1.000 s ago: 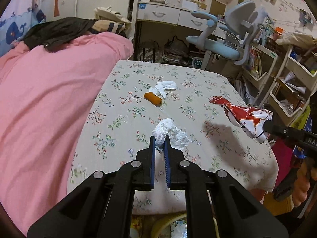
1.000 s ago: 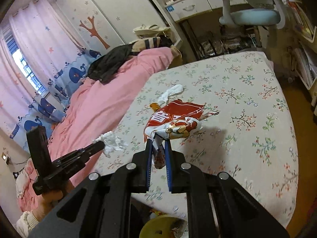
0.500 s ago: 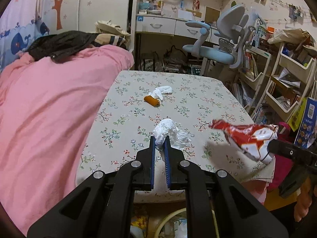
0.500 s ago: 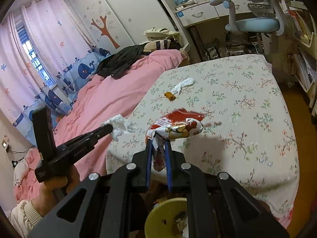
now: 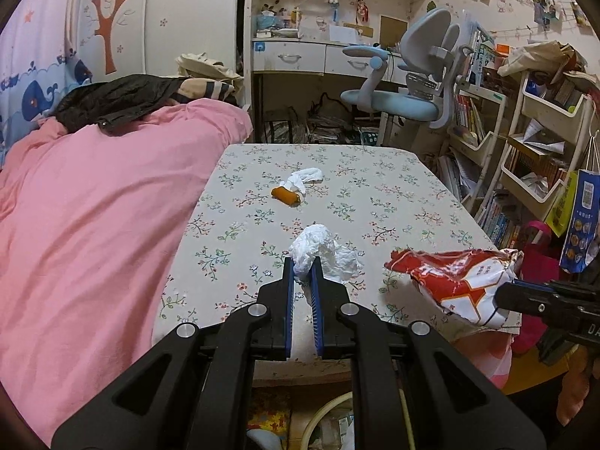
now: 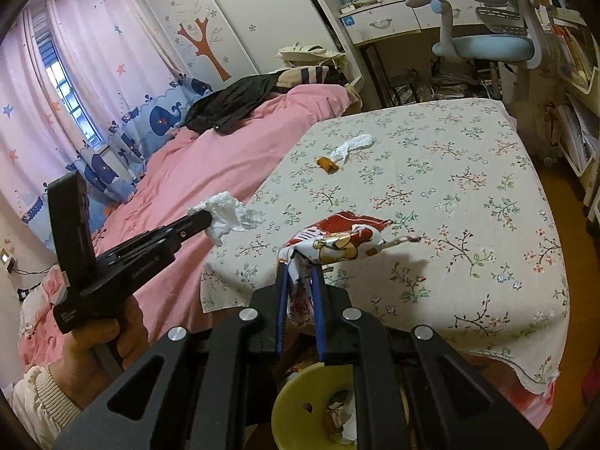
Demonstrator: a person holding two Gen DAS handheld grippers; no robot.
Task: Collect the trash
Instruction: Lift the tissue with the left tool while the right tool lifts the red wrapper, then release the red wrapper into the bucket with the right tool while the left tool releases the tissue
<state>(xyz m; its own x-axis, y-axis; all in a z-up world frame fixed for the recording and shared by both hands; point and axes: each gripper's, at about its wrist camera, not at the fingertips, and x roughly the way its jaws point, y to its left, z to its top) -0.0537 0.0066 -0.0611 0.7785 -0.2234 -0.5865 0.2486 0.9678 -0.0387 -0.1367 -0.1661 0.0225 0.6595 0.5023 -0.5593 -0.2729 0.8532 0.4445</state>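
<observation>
- Right now my left gripper is pinched down on a crumpled tissue, its blue pads narrowed to a slit with the white paper bunched between the tips and spilling out ahead.
- From the right wrist camera, that tissue hangs off the end of the left gripper, lifted clear above the near left edge of the table, next to the pink bedding.
- My right gripper is clamped on a red snack wrapper; a twisted end of it runs down between the pads while the puffed body sticks out past the tips.
- Seen from the left wrist camera, the wrapper floats off the table's near right corner, held in the air by the right gripper.
- Still lying on the floral cloth, toward the far side, are a small orange scrap and a second white tissue, touching each other.
- Below both grippers, just off the table's near edge, sits a yellow bin with some rubbish already in it; the left camera catches only its rim.
- Beyond the table stand a blue chair and a desk.
</observation>
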